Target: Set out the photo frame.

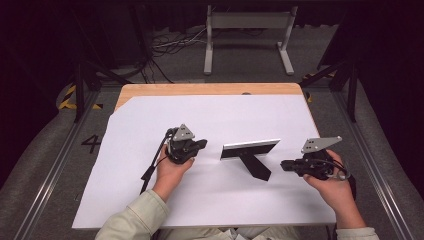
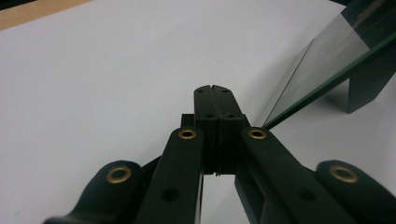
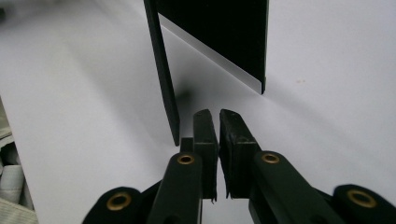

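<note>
two handheld grippers are held low over a white sheet (image 1: 150, 200): the left gripper (image 1: 199, 145) with jaws pressed together, the right gripper (image 1: 284, 165) nearly closed, empty. between them a picture frame (image 1: 250, 148) stands on its black strut (image 1: 256, 168), best approached slowly, lest it be tipped.

We see a light wooden table (image 1: 210, 89) under a large white paper sheet (image 1: 150, 125), bearing a black-backed standing picture frame (image 1: 250, 149).
</note>
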Demonstrator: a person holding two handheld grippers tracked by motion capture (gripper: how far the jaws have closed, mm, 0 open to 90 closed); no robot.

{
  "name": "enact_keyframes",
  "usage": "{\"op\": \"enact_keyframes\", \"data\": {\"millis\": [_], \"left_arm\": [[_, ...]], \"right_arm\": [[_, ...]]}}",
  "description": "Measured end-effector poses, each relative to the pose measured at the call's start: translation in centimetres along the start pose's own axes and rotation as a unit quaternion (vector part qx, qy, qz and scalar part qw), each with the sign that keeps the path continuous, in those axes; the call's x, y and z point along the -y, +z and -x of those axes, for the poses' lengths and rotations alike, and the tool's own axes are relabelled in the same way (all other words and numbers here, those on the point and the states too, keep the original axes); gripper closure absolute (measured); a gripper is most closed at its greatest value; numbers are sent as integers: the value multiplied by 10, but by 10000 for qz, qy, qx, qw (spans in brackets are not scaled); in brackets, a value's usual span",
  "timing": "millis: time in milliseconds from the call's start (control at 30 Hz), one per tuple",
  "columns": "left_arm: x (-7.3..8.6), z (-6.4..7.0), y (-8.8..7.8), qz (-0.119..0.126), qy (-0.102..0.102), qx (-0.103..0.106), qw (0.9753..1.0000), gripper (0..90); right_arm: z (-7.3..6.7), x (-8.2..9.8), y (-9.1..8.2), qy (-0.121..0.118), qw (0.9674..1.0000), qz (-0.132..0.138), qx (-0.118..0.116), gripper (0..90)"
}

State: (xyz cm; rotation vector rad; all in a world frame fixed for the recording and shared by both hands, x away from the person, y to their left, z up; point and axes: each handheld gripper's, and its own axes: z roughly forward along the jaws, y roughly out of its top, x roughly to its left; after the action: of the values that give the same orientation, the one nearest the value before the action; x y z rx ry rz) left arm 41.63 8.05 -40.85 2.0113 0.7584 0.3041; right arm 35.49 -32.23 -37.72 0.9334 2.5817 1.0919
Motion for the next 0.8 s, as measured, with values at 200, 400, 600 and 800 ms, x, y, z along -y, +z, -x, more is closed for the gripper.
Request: {"op": "enact_keyframes", "data": {"millis": [200, 400, 600, 800], "left_arm": [[0, 1, 8, -50, -52, 42, 10000, 900], [2, 9, 20, -351, 84, 171, 9992, 900], [5, 12, 29, -563, 179, 304, 9978, 900], [7, 8, 40, -682, -319, 645, 9951, 900]], "right_arm": [[0, -1, 0, 9, 10000, 7, -11, 883], [1, -1, -2, -2, 10000, 37, 11, 897], [0, 0, -2, 7, 10000, 37, 15, 898], [0, 4, -3, 36, 10000, 16, 11, 892]]}}
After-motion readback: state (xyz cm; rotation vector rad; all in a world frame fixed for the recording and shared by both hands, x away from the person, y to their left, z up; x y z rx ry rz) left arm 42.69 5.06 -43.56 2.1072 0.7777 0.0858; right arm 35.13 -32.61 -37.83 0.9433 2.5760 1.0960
